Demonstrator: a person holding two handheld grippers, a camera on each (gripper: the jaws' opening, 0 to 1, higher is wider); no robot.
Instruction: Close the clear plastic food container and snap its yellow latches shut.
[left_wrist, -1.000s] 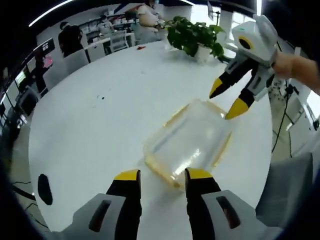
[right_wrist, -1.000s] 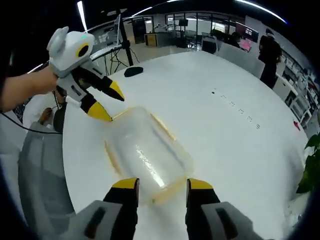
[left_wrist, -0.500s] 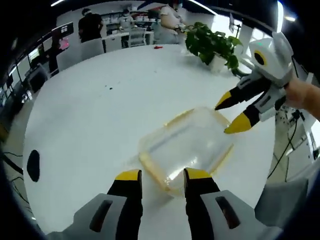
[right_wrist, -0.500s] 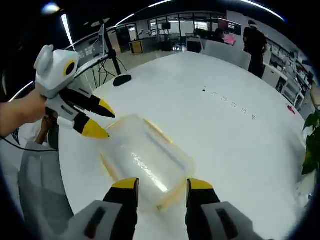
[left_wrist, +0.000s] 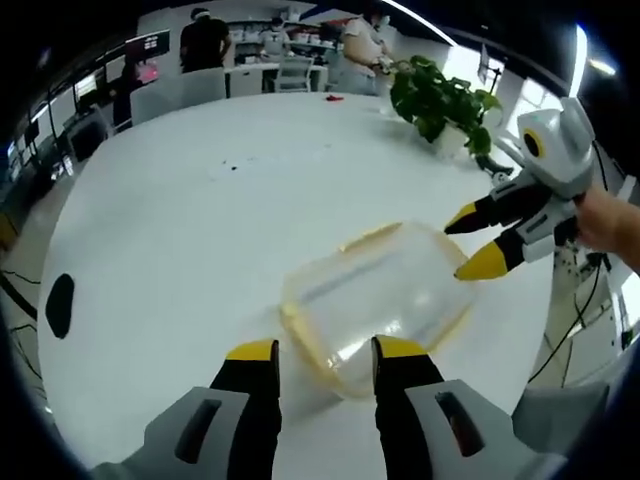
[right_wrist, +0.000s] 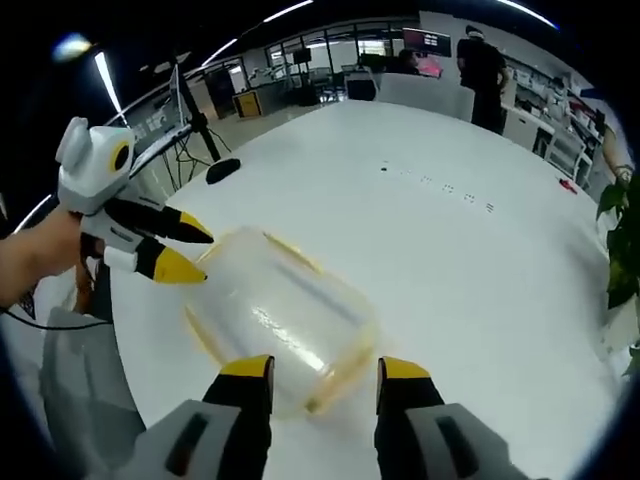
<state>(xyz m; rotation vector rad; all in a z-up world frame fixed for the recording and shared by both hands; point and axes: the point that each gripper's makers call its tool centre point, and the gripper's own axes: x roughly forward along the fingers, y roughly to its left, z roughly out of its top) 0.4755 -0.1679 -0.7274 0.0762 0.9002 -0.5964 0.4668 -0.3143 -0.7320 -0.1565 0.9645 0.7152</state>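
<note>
Office, round white table (left_wrist: 180, 220) | clear plastic food container with yellow latches (left_wrist: 380, 300) at lower centre, long axis between both tools | left gripper (left_wrist: 318, 352) open, empty, straddling near end | right gripper (left_wrist: 476, 240) open, empty, at far end

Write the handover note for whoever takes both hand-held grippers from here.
Left hand-held gripper: open, holding nothing, jaws at one short end of the clear plastic food container.
Right hand-held gripper: open, holding nothing, jaws at the opposite short end.
Container: lies on the white round table, lid on top, yellow latches along its edges.
Done: lid appears to be in place. The frames are too blurred to tell whether any latch is snapped.
Left: check each latch and press down any that is loose, steadying the container with the other hand-held gripper.
</note>
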